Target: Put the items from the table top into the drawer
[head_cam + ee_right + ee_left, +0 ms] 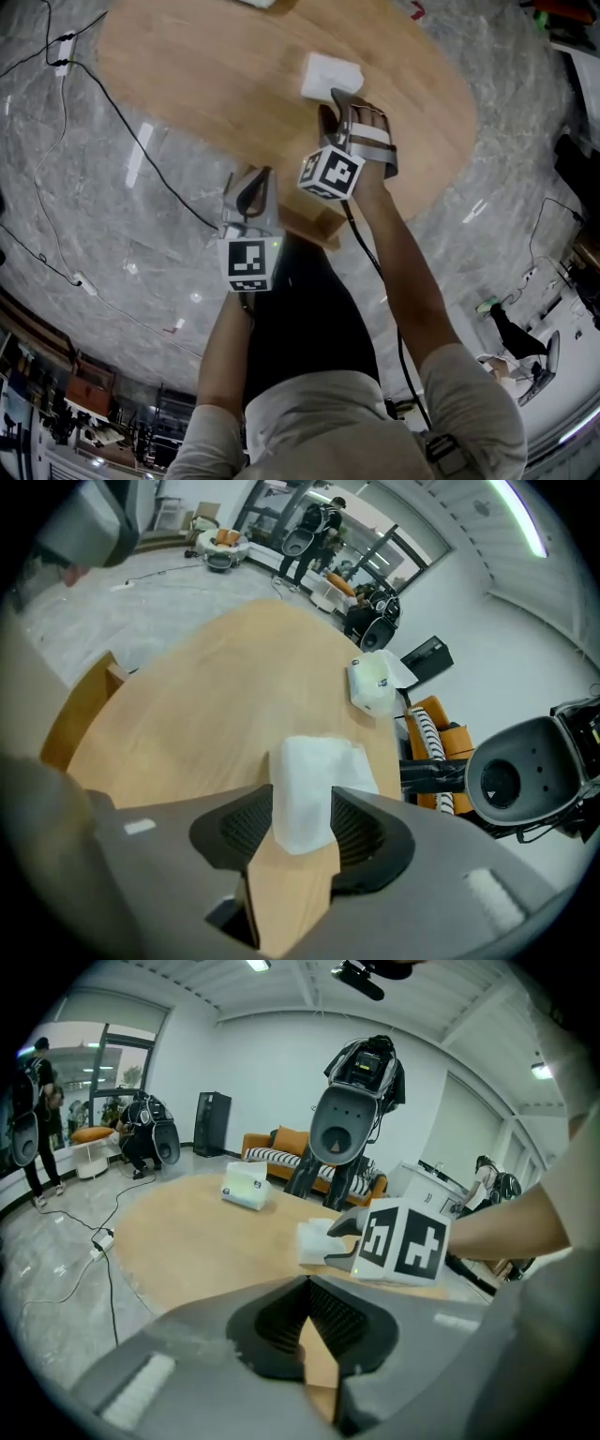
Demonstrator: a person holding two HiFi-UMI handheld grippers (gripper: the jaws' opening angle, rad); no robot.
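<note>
A white soft packet [330,75] lies on the round wooden table [206,75]. My right gripper [337,108] is lowered over its near end. In the right gripper view the packet [305,789] sits between the pads of the open right gripper [302,810] and still rests on the wood. My left gripper [251,185] hangs below the table's near edge, by a protruding wooden piece [314,223] that may be the drawer. Its fingertips [307,1288] meet with nothing between them. The left gripper view also shows the packet [314,1239].
A second white packet [246,1185] lies farther across the table, also visible in the right gripper view [375,686]. Cables [122,122] and a power strip [64,52] run over the grey floor. A black chair-like shell [361,1110] stands behind the table.
</note>
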